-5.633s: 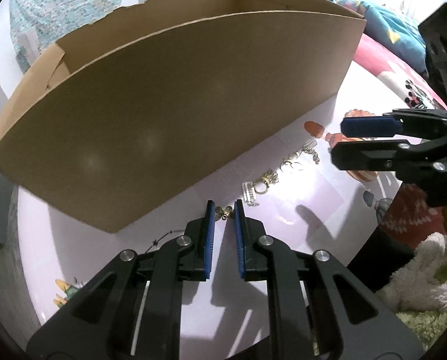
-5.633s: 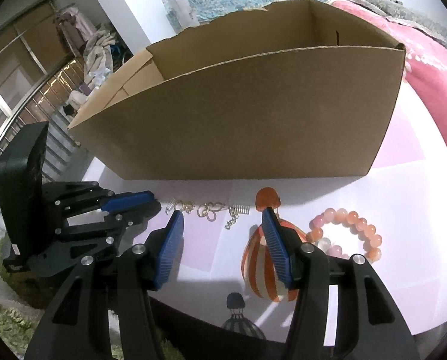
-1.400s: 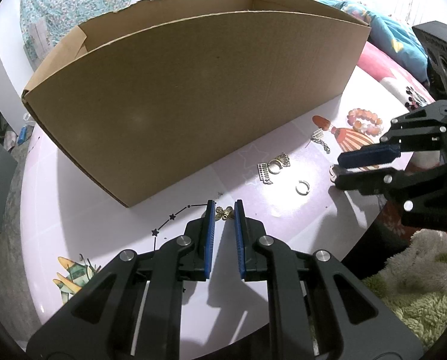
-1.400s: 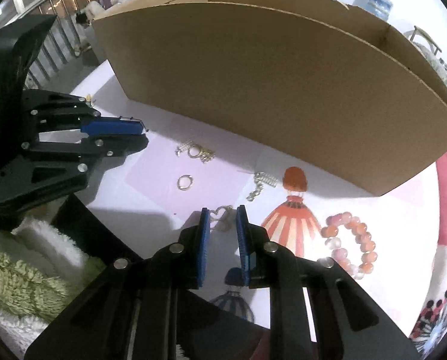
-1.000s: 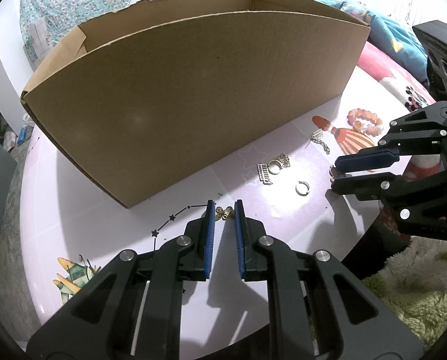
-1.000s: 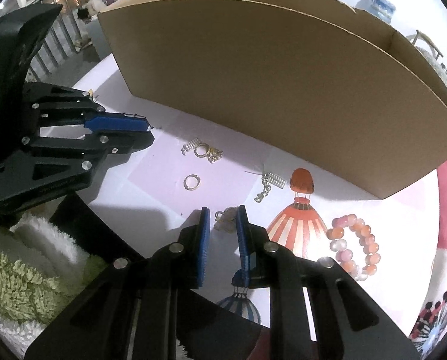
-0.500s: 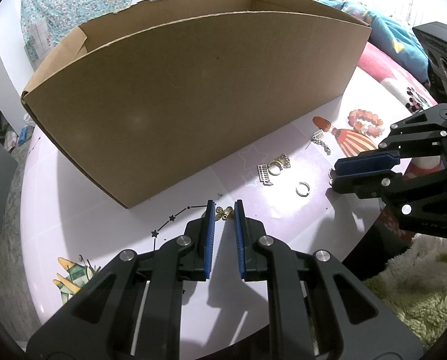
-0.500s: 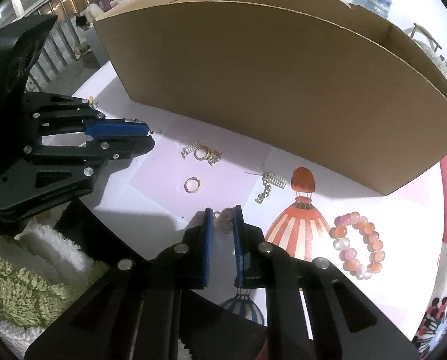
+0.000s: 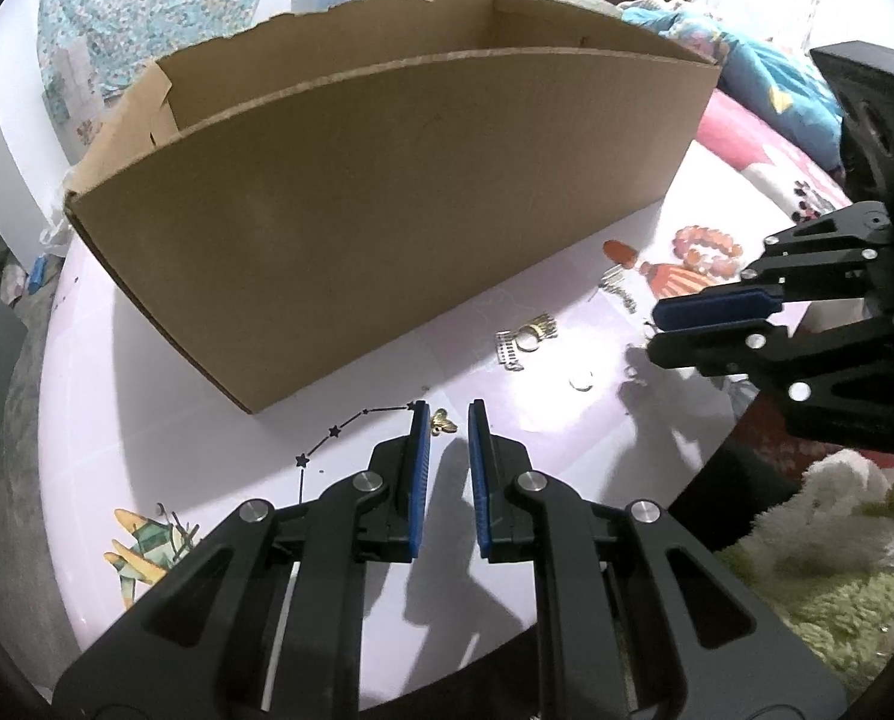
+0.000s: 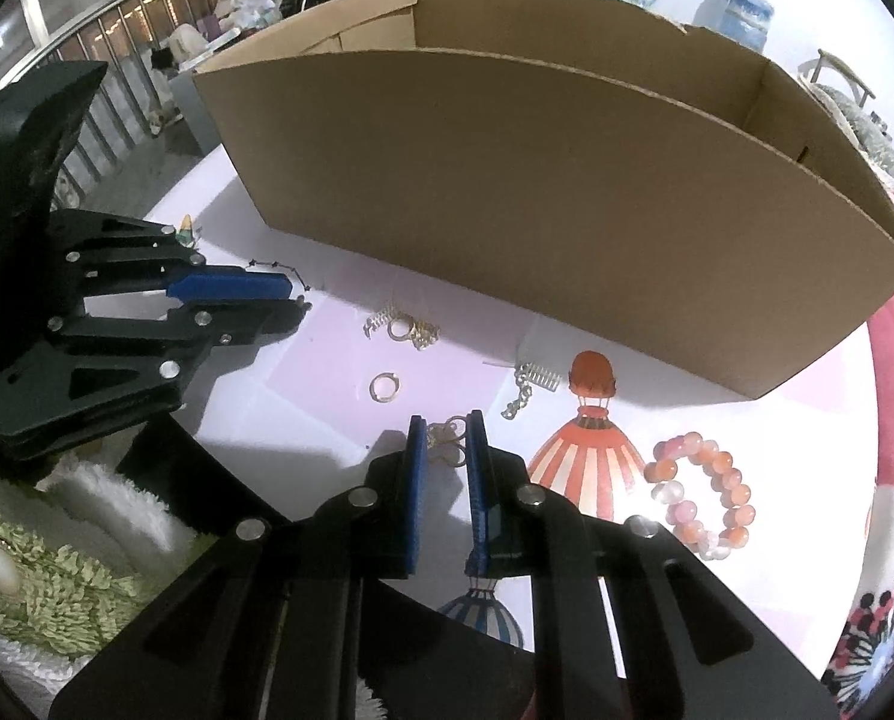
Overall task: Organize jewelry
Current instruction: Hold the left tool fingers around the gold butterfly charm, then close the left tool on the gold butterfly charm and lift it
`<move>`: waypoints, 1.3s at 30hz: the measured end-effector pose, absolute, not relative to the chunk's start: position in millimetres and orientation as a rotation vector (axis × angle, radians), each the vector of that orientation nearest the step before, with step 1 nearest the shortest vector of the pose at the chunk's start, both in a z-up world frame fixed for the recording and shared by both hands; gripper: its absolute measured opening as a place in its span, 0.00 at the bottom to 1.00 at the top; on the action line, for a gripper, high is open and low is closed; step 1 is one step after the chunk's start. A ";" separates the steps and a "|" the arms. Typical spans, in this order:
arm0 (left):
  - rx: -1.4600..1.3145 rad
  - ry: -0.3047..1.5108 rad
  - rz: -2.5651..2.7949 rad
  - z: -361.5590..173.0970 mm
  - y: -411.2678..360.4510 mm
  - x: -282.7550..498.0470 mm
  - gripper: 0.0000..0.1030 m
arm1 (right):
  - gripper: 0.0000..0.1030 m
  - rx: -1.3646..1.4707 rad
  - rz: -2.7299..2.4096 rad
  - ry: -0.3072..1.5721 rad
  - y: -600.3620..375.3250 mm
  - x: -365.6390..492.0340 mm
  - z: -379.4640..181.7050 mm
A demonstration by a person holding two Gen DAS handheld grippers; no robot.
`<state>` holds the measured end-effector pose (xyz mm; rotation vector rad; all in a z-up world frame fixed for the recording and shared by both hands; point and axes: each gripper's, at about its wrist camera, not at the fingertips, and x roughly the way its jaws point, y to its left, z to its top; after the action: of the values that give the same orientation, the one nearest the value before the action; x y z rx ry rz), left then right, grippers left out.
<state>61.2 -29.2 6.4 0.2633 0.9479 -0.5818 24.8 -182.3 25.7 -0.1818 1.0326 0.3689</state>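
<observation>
A: Surface first. We note a pale lilac tabletop (image 9: 165, 420) printed with cartoons, a small plane at its left edge and a red striped balloon (image 10: 591, 450) toward the right. A long open cardboard box (image 9: 387, 222) stands across the back of it. Behind we see a patterned cloth on the wall, a water jug, bedding in pink and blue; a green shaggy rug (image 9: 837, 594) lies below the table edge

B: Agreed. Poses, left to right. The left gripper (image 9: 447, 414) points steeply down at the table near the box's left corner. The right gripper (image 10: 447, 429) tilts down likewise, near the table's front edge

A: Fingers on the left?

B: Blue pads nearly together, a narrow gap between them. A small gold butterfly charm (image 9: 443, 422) sits in that gap at the tips, close to the left pad. We cannot tell whether the pads press it

A: And the right?

B: Also drawn close. A gold loop earring (image 10: 449, 439) lies between the pads at the tips, and the pads appear to touch it on both sides

A: The rest of the jewelry?

B: Between the two grippers, a gold cluster with a comb piece (image 10: 402, 326), then a plain gold ring (image 10: 383, 387) lying apart. Further right, a silver comb charm on a chain (image 10: 528, 387) beside the balloon's top, and a pink bead bracelet (image 10: 702, 495) right of the balloon
</observation>
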 end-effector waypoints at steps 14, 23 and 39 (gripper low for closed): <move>0.320 0.935 -0.563 7.0 -37.3 63.9 0.19 | 0.13 -0.167 0.373 1.002 -191.5 15.3 31.3; 0.309 0.986 -0.516 -2.3 -31.9 70.7 0.15 | 0.13 -0.145 0.374 0.998 -201.6 12.8 32.2; 0.318 0.987 -0.511 0.9 -33.1 67.5 0.11 | 0.13 -0.138 0.385 0.985 -207.5 12.3 34.4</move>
<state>67.5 -33.1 0.9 0.3182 0.9867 -0.5108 12.3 -207.5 34.4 -0.1382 0.9850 0.3846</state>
